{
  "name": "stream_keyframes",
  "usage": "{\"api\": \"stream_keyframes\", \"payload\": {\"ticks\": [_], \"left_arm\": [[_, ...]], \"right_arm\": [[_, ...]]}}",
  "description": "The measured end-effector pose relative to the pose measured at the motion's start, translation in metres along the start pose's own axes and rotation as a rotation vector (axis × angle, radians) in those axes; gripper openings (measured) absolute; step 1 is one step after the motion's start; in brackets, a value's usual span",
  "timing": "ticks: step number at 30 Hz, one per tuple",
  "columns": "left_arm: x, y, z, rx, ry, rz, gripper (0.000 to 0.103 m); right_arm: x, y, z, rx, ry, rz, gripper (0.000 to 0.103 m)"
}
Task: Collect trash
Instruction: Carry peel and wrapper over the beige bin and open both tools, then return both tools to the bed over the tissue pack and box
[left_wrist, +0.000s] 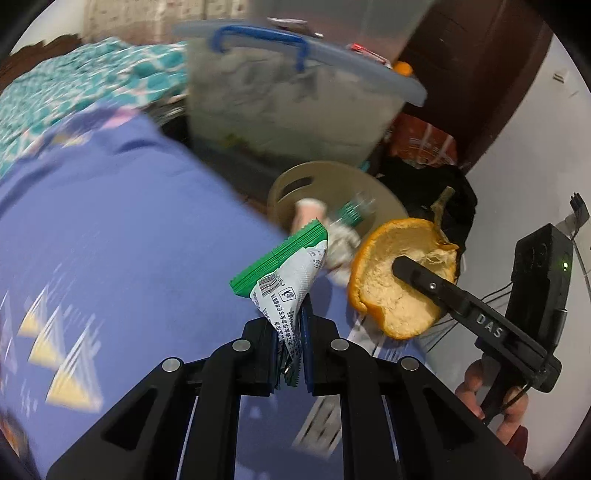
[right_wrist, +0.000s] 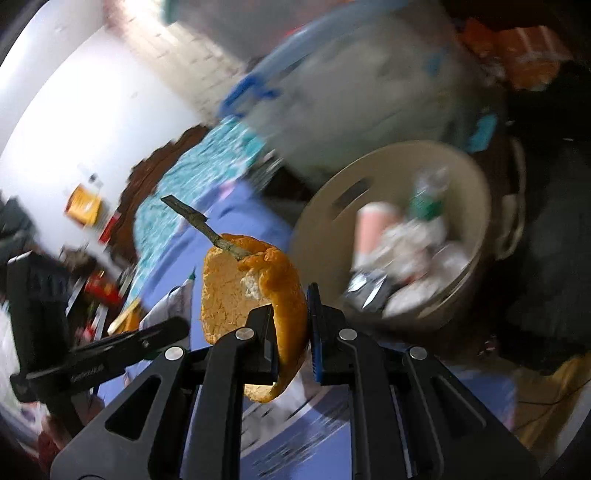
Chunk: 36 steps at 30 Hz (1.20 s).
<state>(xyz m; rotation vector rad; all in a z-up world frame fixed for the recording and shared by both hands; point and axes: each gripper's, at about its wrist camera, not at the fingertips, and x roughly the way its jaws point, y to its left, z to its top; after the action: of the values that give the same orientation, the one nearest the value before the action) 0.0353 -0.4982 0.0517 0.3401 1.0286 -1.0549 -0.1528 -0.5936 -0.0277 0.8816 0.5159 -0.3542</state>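
Observation:
My left gripper (left_wrist: 289, 332) is shut on a green and white snack wrapper (left_wrist: 284, 273), held above the purple bedspread (left_wrist: 129, 221). My right gripper (right_wrist: 290, 325) is shut on an orange peel (right_wrist: 255, 291) with a stalk on it; the peel (left_wrist: 399, 280) and the right gripper's finger (left_wrist: 443, 291) also show in the left wrist view. A beige round trash bin (right_wrist: 476, 206) stands just beyond, holding a green-labelled bottle (right_wrist: 428, 199), crumpled paper and wrappers. It also shows in the left wrist view (left_wrist: 288, 184), ahead of the wrapper.
A large translucent storage box (left_wrist: 288, 107) with a blue handle stands behind the bin. A teal patterned blanket (left_wrist: 74, 85) lies at the far left. A dark wooden cabinet (left_wrist: 480, 74) and black bags (left_wrist: 424, 184) are at the right. The left gripper (right_wrist: 122, 350) shows at the lower left of the right wrist view.

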Motion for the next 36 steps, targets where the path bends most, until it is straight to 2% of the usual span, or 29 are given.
{"api": "stream_keyframes", "payload": {"ticks": [6, 8, 9, 10, 11, 14, 16, 19, 22, 24, 26, 27, 29, 32, 34, 36], "left_arm": [[0.045, -0.029, 0.046, 0.023, -0.010, -0.020, 0.012], [0.058, -0.036, 0.058, 0.028, -0.021, -0.027, 0.040], [0.064, -0.039, 0.061, 0.037, -0.019, -0.002, 0.072], [0.067, -0.041, 0.061, 0.042, -0.037, 0.045, 0.077], [0.068, -0.041, 0.062, 0.049, -0.048, 0.062, 0.076], [0.061, -0.031, 0.052, 0.035, -0.038, 0.042, 0.074], [0.050, -0.019, 0.046, 0.008, -0.060, 0.045, 0.074], [0.034, 0.001, 0.042, -0.033, -0.065, 0.054, 0.074], [0.012, 0.018, 0.036, -0.100, -0.090, 0.032, 0.074], [-0.004, 0.026, 0.030, -0.121, -0.106, 0.027, 0.074], [-0.020, 0.033, 0.020, -0.131, -0.115, 0.024, 0.075], [-0.032, 0.038, 0.012, -0.135, -0.124, 0.018, 0.075], [-0.056, 0.050, -0.008, -0.140, -0.160, 0.026, 0.075], [-0.088, 0.078, -0.037, -0.185, -0.204, 0.074, 0.075], [-0.111, 0.105, -0.057, -0.255, -0.236, 0.117, 0.075], [-0.134, 0.136, -0.077, -0.336, -0.265, 0.175, 0.075]], "right_arm": [[0.012, -0.034, 0.037, 0.033, -0.021, -0.110, 0.022], [0.019, -0.040, 0.043, 0.045, -0.008, -0.129, 0.041], [0.023, -0.042, 0.044, 0.051, 0.001, -0.154, 0.047], [0.024, -0.044, 0.045, 0.054, 0.006, -0.175, 0.056], [0.024, -0.046, 0.045, 0.060, -0.008, -0.188, 0.058], [0.008, -0.048, 0.041, 0.067, -0.062, -0.203, 0.058], [0.000, -0.046, 0.041, 0.068, -0.107, -0.215, 0.059], [0.000, -0.038, 0.040, 0.032, -0.114, -0.252, 0.072], [0.014, -0.028, 0.045, -0.031, -0.065, -0.320, 0.081], [0.035, -0.015, 0.054, -0.172, -0.003, -0.415, 0.082], [0.049, -0.006, 0.063, -0.283, 0.038, -0.548, 0.082], [0.049, -0.003, 0.066, -0.289, 0.048, -0.558, 0.082], [0.022, 0.011, 0.073, -0.264, -0.037, -0.472, 0.084], [-0.003, 0.036, 0.073, -0.300, -0.130, -0.428, 0.088], [-0.008, 0.056, 0.068, -0.314, -0.119, -0.349, 0.088], [-0.005, 0.079, 0.060, -0.329, -0.064, -0.237, 0.088]]}}
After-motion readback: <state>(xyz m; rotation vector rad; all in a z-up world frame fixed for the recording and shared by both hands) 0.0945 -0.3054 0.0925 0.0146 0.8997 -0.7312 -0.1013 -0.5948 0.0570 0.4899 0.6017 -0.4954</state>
